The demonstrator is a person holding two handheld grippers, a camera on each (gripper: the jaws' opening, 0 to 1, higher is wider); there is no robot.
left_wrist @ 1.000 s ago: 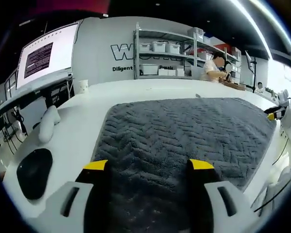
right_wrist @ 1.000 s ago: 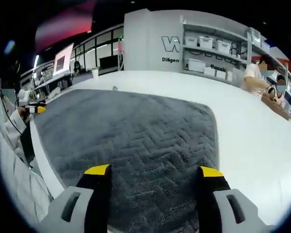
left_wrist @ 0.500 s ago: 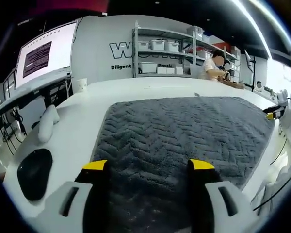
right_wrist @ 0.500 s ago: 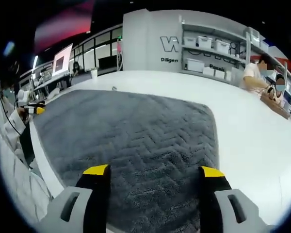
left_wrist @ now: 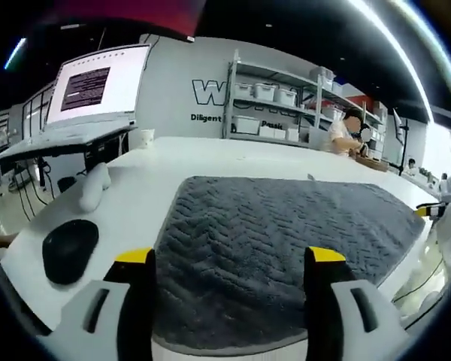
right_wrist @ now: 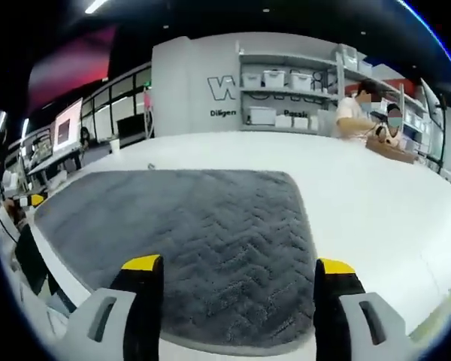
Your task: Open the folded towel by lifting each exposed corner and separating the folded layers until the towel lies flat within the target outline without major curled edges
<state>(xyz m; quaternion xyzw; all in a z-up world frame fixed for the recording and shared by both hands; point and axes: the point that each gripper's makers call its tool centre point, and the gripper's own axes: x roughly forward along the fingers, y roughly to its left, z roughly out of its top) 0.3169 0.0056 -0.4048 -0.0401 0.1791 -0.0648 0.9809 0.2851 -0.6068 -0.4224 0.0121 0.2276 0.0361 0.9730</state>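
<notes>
White table point(left_wrist: 146, 177), flat grey towel point(left_wrist: 278, 241).

You are in a lab or workshop: white bench point(left_wrist: 158, 162), shelves point(left_wrist: 274, 101) of bins, wall lettering point(right_wrist: 229, 89), monitor point(left_wrist: 98, 83), seated person point(right_wrist: 357, 116).

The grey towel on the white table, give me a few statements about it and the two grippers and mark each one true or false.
1. The grey towel lies spread on the white table. True.
2. The left gripper is clamped on a towel corner. False: its jaws stand open, holding nothing.
3. The right gripper is open above the towel. True.
4. A black mouse lies on the towel. False: it rests on the table beside it.
</notes>
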